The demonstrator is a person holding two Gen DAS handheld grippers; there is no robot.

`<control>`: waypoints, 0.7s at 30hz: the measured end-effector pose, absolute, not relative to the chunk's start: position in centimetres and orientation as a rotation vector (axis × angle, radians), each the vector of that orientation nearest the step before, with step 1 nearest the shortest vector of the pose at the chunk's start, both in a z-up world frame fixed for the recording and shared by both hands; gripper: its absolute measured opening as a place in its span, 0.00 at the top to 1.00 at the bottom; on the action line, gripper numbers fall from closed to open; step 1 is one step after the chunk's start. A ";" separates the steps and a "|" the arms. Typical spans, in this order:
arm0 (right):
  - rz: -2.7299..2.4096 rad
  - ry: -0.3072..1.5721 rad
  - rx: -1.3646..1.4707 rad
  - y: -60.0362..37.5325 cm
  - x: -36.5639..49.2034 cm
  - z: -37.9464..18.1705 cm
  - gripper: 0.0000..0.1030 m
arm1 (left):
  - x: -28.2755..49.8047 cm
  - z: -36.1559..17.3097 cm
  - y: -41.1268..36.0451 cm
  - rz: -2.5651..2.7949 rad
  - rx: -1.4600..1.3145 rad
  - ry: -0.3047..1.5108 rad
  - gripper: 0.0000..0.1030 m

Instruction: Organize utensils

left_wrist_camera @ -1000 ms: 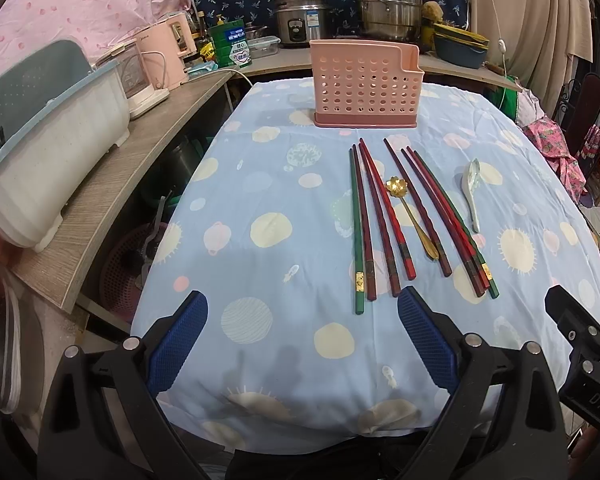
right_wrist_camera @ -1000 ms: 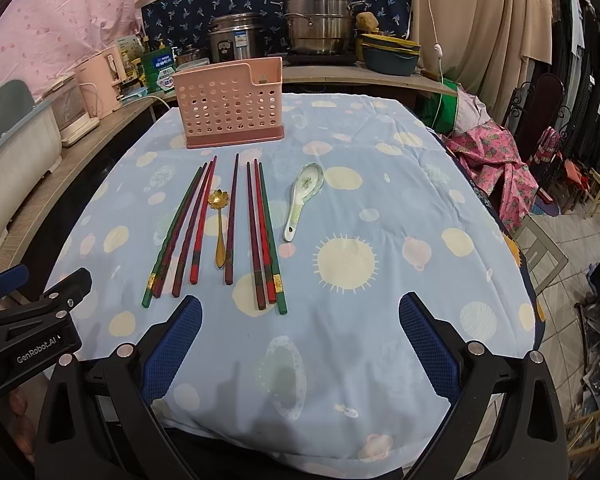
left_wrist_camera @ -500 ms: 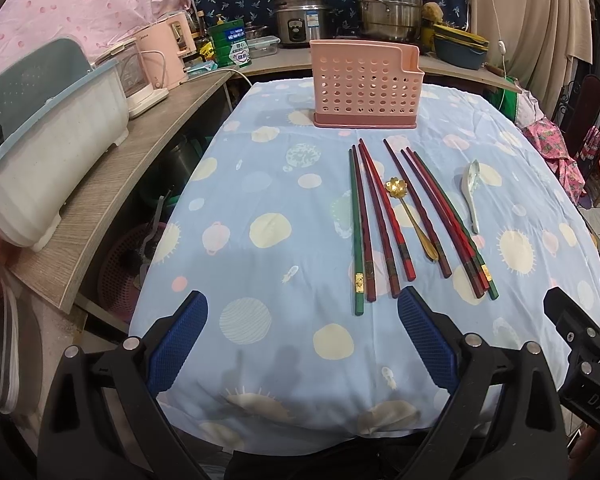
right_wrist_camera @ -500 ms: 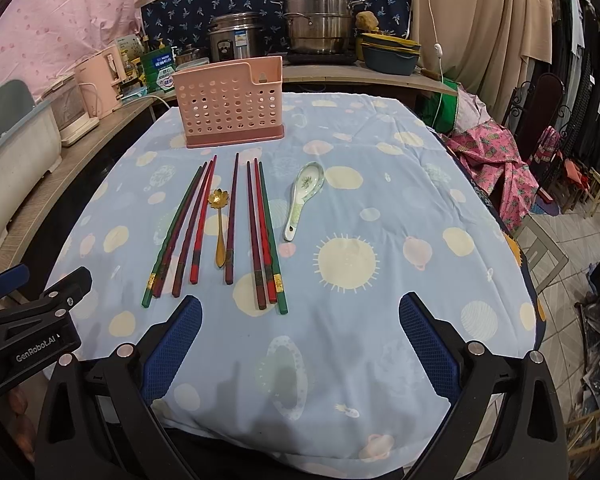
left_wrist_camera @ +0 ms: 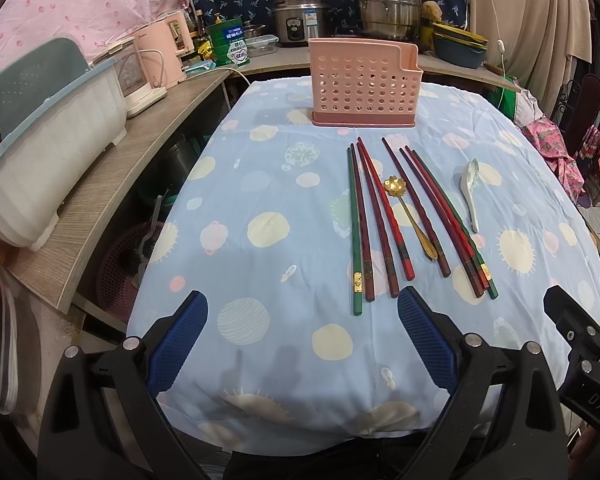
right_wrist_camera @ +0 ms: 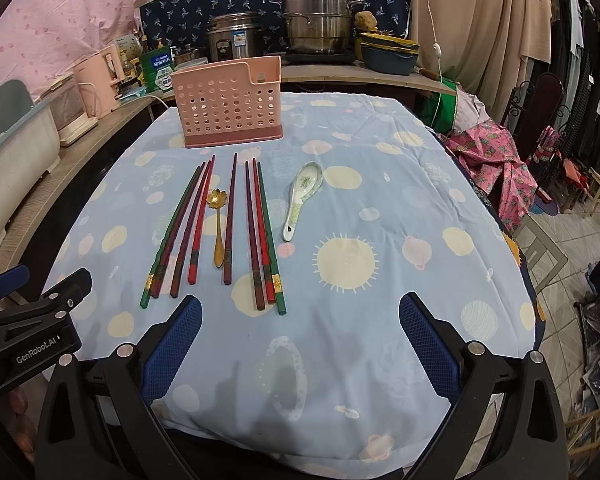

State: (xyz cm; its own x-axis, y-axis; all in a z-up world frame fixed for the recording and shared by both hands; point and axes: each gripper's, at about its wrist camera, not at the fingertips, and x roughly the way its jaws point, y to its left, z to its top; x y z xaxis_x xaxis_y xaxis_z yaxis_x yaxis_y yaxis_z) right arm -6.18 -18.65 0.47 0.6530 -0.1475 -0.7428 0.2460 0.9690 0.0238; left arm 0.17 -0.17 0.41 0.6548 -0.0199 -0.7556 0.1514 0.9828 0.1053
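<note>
Shelf [left_wrist_camera: 112, 184]: I see it close along the table's [left_wrist_camera: 260, 184] left edge.
Left gripper [left_wrist_camera: 302, 338]: wide apart, empty, at the near edge.
Chopsticks [left_wrist_camera: 384, 220]: in a row mid-table, gold spoon [left_wrist_camera: 410, 210] among them.
Basket [right_wrist_camera: 228, 104]: upright behind them; its inside hidden from me.
White spoon [right_wrist_camera: 302, 198]: right of the row, bare cloth beyond.
Right gripper [right_wrist_camera: 300, 340]: wide, empty.

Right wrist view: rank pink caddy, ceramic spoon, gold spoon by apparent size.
1. pink caddy, largest though farthest away.
2-3. ceramic spoon and gold spoon: similar length; ceramic has the wider bowl, so slightly bigger.
</note>
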 end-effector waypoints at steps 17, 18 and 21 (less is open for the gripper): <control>-0.225 0.831 0.125 -18.7 -6.1 0.4 0.07 | 0.2 0.2 -0.2 -0.098 0.163 0.853 0.11; -0.224 0.830 0.125 -18.7 -6.1 0.5 0.07 | 0.2 0.3 -0.2 -0.098 0.163 0.853 0.11; -0.225 0.831 0.125 -18.7 -6.1 0.5 0.07 | 0.2 0.3 -0.2 -0.097 0.163 0.853 0.11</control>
